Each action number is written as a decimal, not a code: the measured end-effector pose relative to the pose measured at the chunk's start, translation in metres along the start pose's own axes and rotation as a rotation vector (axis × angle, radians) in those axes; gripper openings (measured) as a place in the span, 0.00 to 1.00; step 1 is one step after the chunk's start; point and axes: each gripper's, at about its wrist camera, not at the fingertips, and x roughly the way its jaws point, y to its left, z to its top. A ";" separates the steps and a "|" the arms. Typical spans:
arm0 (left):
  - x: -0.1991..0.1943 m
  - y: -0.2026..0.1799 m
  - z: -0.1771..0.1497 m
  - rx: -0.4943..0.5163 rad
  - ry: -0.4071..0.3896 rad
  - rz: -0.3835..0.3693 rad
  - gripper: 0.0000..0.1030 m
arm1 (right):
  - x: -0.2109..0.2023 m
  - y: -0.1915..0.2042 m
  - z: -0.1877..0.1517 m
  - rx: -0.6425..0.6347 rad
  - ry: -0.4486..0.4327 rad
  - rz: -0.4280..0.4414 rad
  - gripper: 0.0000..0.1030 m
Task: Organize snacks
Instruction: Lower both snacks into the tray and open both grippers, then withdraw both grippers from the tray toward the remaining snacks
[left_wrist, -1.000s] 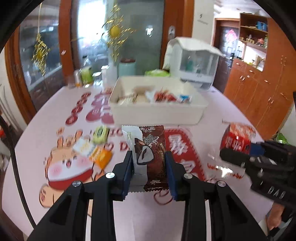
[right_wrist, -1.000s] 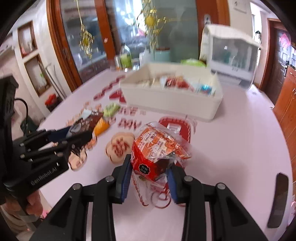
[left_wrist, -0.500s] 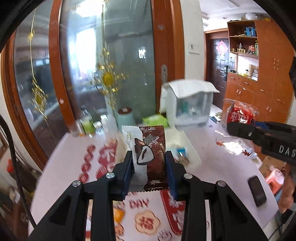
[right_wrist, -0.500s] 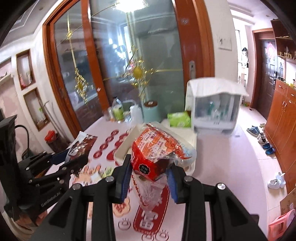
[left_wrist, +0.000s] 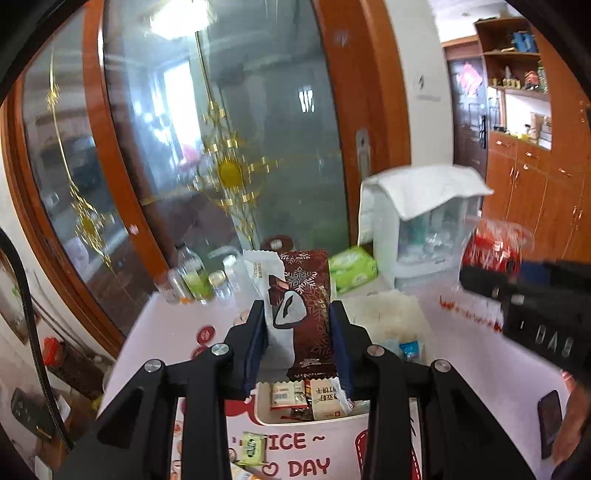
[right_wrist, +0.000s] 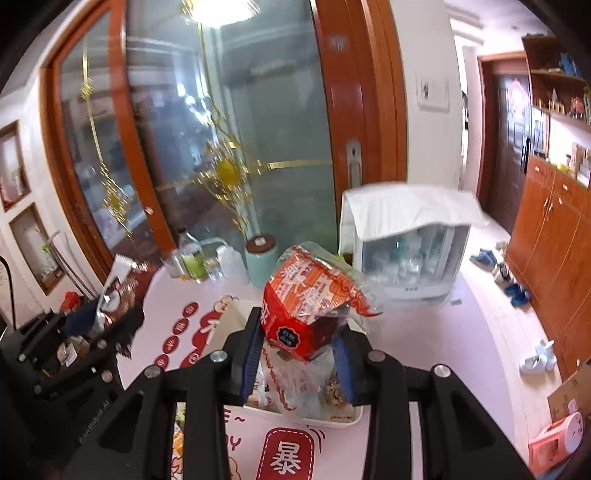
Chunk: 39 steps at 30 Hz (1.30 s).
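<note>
Both hand-held grippers loaded, both over the white bin.

Left hand-held gripper (left_wrist: 298, 343): jaws closed on the brown bar (left_wrist: 308, 314), pads pressing its two long edges. The bar stands upright between the pads, long axis running along the fingers, top end sticking out well past the tips.

Right hand-held gripper (right_wrist: 298, 347): jaws clamped on the red pack (right_wrist: 310, 314), a box-shaped packet in loose clear wrap. It sits tilted, one corner down between the pads; the slack wrap hangs below the jaws.

Landmark: bin (left_wrist: 402, 314) on the counter (left_wrist: 480, 354).
- Brown bar: held above the bin's near part, clear of it. Snacks already lie in the bin directly under the fingertips.
- Red pack: in the right wrist view, also above the bin (right_wrist: 341, 419); hanging wrap overlaps the contents in the picture, contact cannot be told.
- Green-yellow packet (left_wrist: 252, 447): on the counter, just in front of the bin's near wall, not yet put away.

Key relation: the bin lies below and slightly ahead of both sets of fingers, so the drop is mostly downward. Neither hand looks clearly nearer; both appear about equally placed.

Judgement: step in hand is carrying to the bin. Release looks close. The tall bar may tip over on landing; the wrap could snag a pad.
</note>
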 end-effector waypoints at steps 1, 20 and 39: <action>0.015 -0.001 -0.002 -0.004 0.024 -0.006 0.31 | 0.017 -0.002 -0.002 0.010 0.031 0.001 0.35; 0.172 0.018 -0.077 -0.204 0.315 -0.109 0.91 | 0.179 -0.006 -0.069 -0.023 0.299 -0.065 0.42; 0.121 0.019 -0.077 -0.139 0.255 -0.048 0.91 | 0.153 -0.021 -0.076 0.042 0.293 -0.034 0.50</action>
